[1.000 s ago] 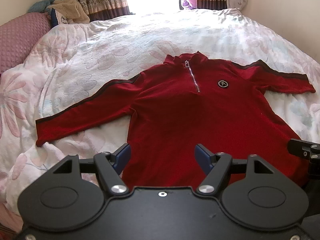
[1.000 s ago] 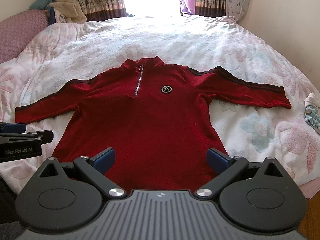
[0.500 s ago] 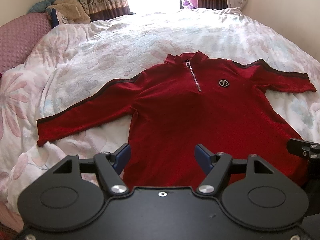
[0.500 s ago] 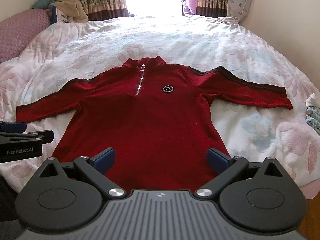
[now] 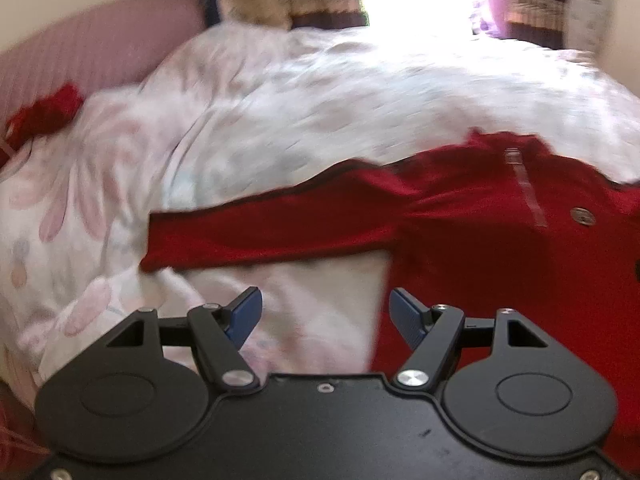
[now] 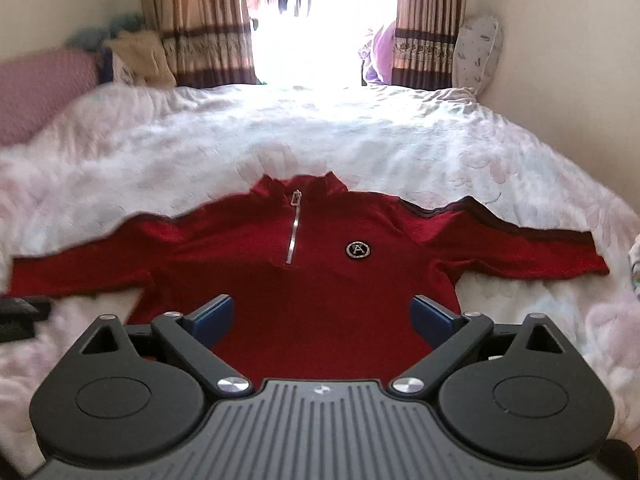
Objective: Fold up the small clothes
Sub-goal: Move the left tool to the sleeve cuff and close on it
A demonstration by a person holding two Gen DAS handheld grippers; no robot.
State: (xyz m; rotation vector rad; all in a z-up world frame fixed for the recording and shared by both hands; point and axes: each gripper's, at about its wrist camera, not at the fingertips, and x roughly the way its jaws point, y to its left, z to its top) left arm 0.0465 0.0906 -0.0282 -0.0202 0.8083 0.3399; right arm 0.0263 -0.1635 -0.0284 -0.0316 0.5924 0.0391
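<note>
1. Shirt lies flat, front up, near the bed's front edge, sleeves spread for folding.
2. Left gripper wide, empty, facing the sleeve.
3. Right gripper wide, empty, over the hem.

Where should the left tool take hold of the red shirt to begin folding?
Grip the cuff of the left sleeve, coming from the outer side. The red shirt lies flat with this sleeve spread straight out, and the open left tool is already nearest that end.
</note>
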